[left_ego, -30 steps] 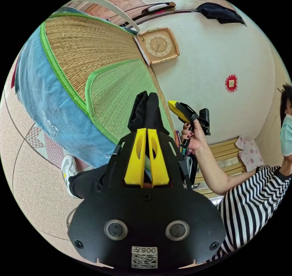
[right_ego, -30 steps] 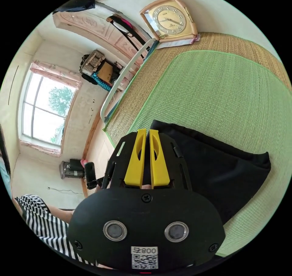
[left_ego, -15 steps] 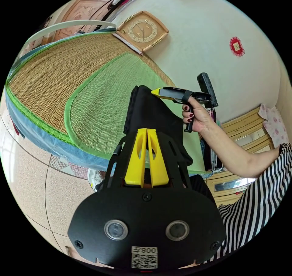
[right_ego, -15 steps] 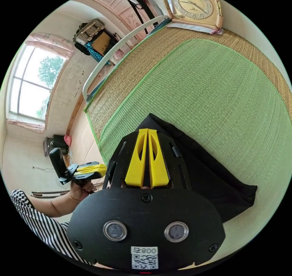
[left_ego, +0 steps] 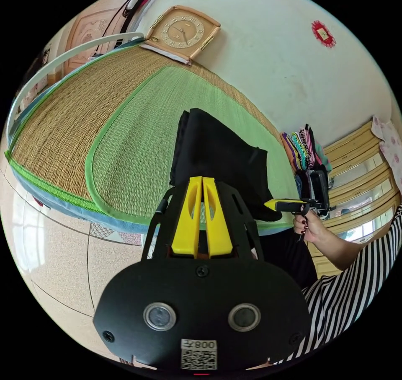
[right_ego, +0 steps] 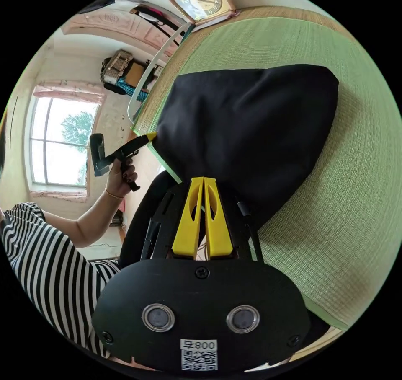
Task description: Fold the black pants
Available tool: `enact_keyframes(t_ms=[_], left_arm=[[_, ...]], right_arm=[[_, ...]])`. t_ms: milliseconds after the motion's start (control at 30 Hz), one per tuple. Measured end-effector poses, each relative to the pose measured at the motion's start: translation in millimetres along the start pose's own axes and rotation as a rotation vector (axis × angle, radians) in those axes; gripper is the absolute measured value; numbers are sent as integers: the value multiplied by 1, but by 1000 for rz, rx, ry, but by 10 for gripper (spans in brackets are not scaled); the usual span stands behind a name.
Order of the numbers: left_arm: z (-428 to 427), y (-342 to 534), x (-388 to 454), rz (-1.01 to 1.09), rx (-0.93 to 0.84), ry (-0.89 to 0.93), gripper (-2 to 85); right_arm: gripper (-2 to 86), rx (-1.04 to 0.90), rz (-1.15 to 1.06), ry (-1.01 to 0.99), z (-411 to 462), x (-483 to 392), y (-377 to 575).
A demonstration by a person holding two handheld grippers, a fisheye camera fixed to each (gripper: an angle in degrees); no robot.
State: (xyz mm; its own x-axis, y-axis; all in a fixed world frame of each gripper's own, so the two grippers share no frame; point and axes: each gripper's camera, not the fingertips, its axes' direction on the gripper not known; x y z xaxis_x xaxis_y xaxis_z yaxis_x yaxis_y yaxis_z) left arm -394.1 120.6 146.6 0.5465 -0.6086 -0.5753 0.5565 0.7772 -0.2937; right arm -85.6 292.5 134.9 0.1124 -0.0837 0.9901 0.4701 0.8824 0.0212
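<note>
The black pants (left_ego: 217, 149), folded to a thick pad, lie on the green mat (left_ego: 134, 145) near the bed's front edge. My left gripper (left_ego: 202, 179) is shut, its yellow jaws pinching the pants' near edge. In the right gripper view the pants (right_ego: 251, 120) spread wide over the mat (right_ego: 335, 166), and the left gripper (right_ego: 151, 137) grips their left corner. My right gripper (right_ego: 204, 179) is shut on the near hem. In the left gripper view it (left_ego: 268, 205) sits at the pants' right corner in a person's hand (left_ego: 307, 229).
A square clock (left_ego: 182, 30) leans on the white wall behind a straw mat (left_ego: 75, 112). Several folded clothes (left_ego: 303, 145) are stacked by a wooden dresser (left_ego: 356, 166). A white bed rail (right_ego: 155, 70) and a window (right_ego: 63, 141) lie left. Tiled floor (left_ego: 54, 262) lies below.
Both grippers have come down and back toward the bed's front edge with the pants. The right gripper dropped from the pants' far top corner to their near right corner; the cloth now lies flatter.
</note>
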Motion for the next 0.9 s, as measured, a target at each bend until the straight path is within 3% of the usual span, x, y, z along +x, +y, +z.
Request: enact_keyframes(t_ms=[167,267,367,600,800,900], left_arm=[[4,-4,27,81,22,15,0],[25,-7,33,76,-52,-42,1],[38,-4,31,20,-73,-21,1],[46,2,46,17,-84,-36,1],[56,5,48,-8,-91,-45,1],[53,6,57,18,-75,-48,1]], right_arm=[[1,136,-18,146,-41,22,-22],[1,199,50,226,-59,56,-47],[1,123,151,247,-52,97,-66],[0,283,99,163,-79,103,-46],[0,235,257,130,-78,154,-61],[0,287,177,124,-91,141,-47]])
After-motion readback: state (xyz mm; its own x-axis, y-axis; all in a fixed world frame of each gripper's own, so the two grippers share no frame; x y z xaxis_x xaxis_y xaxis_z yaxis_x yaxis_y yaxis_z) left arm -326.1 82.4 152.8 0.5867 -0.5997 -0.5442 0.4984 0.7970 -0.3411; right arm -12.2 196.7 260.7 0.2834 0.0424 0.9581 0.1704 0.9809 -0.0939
